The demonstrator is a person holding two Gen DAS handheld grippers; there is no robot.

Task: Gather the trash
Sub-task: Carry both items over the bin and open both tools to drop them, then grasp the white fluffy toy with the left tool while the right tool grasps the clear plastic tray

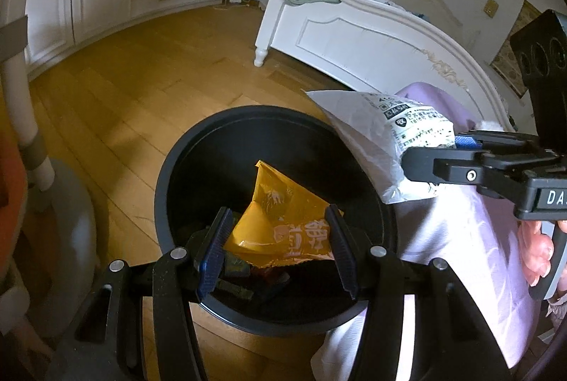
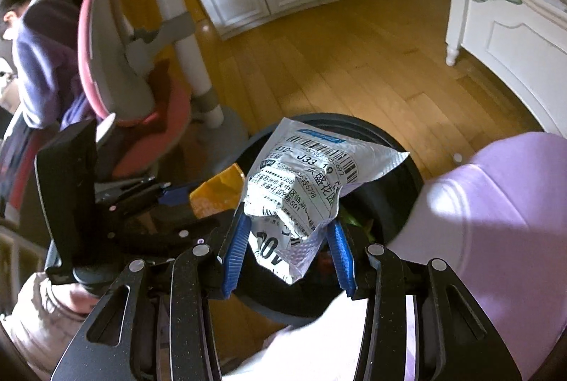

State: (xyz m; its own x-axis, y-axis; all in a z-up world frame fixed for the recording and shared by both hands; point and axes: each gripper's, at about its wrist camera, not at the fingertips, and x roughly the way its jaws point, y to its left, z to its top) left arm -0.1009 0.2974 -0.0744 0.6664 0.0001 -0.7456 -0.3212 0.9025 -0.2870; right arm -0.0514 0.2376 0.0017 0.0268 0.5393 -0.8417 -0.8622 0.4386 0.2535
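left hand-held gripper [image 1: 278, 248]: clamped on orange bag [image 1: 283, 221], inside the bin mouth
right hand-held gripper [image 2: 288, 253]: pinching white mailer [image 2: 301, 189] above the rim
bin [image 1: 170, 189]: black, on wood floor [image 1: 141, 97]
bed [image 1: 354, 37]: white, beyond

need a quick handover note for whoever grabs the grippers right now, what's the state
Left gripper: jaws on either side of the orange plastic bag, apparently shut on it, over the open black trash bin.
Right gripper: jaws shut on the crumpled white shipping mailer, held above the bin's rim, on your side of it.
Done: both pieces picked up and brought to the bin; other trash already lies at the bottom.
Left: release the orange bag into the bin, move the mailer over the opening and drop it. Mind the lilac cloth draped beside the bin.
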